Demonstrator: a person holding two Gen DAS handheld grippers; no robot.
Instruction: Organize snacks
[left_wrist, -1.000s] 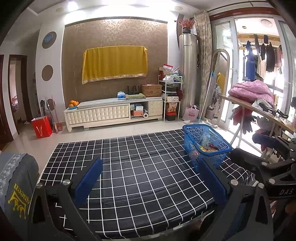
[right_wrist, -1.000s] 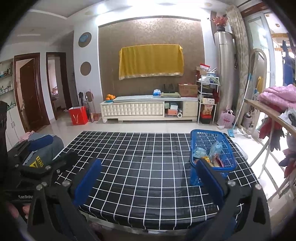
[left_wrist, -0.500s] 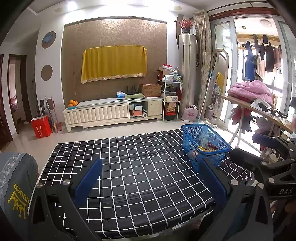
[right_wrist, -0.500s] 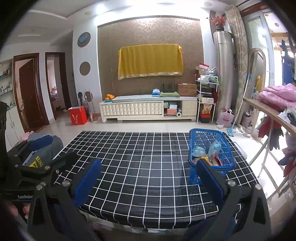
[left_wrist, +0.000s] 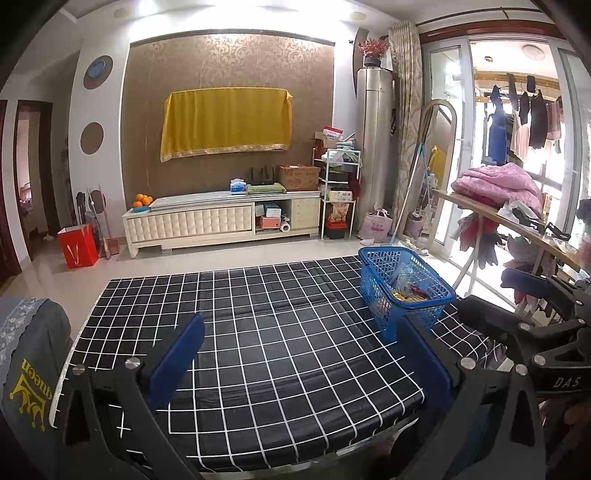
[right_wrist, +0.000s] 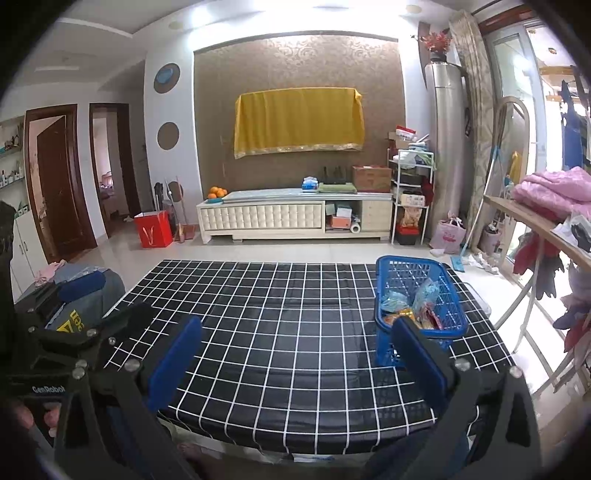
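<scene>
A blue plastic basket (left_wrist: 404, 286) (right_wrist: 417, 291) with several snack packets (right_wrist: 413, 308) inside stands on the right side of a table under a black grid-patterned cloth (left_wrist: 258, 332) (right_wrist: 288, 332). My left gripper (left_wrist: 301, 354) hovers open over the table's near edge, nothing between its blue pads. My right gripper (right_wrist: 297, 352) is open too and holds nothing, its right finger (right_wrist: 421, 354) just in front of the basket. Each gripper shows at the edge of the other's view.
A grey cushion with yellow lettering (left_wrist: 26, 354) sits at the table's left. A wooden board piled with pink bedding (left_wrist: 506, 184) runs along the right. Beyond the table are tiled floor, a white TV cabinet (left_wrist: 221, 221) and a red bag (left_wrist: 78, 245).
Both grippers have drawn back and lifted slightly from the table, so more of its near edge shows. They stay open. The basket has not moved.
</scene>
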